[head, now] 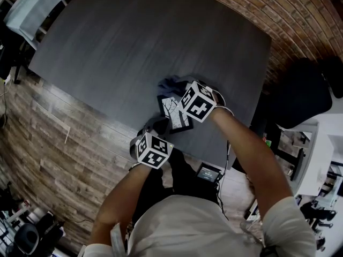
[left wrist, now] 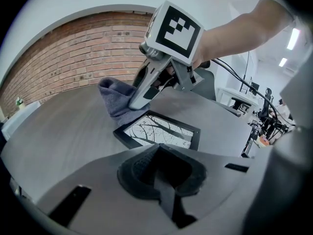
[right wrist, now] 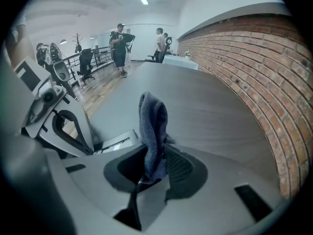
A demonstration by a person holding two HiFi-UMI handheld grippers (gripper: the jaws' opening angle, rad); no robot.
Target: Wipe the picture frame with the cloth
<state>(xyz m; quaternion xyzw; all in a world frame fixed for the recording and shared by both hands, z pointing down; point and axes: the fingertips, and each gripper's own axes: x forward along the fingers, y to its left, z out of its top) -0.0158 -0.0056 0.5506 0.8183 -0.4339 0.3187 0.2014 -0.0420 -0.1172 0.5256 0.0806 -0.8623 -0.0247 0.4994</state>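
**On the dark table (head: pixel 134 47), cloth (right wrist: pixel 152 126) clamped at the picture frame (left wrist: pixel 159 133)**

The black frame is laid flat near the table's front edge. The blue-grey cloth is gripped by the right gripper (right wrist: pixel 154 168) and bunched against the frame's far edge. The left gripper (left wrist: pixel 159 168) is shut with nothing in it, just short of the frame.

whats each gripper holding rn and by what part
The right gripper pinches the blue cloth by a bunched fold, the rest sticking out past the jaws. The left gripper is shut with nothing between its jaws.
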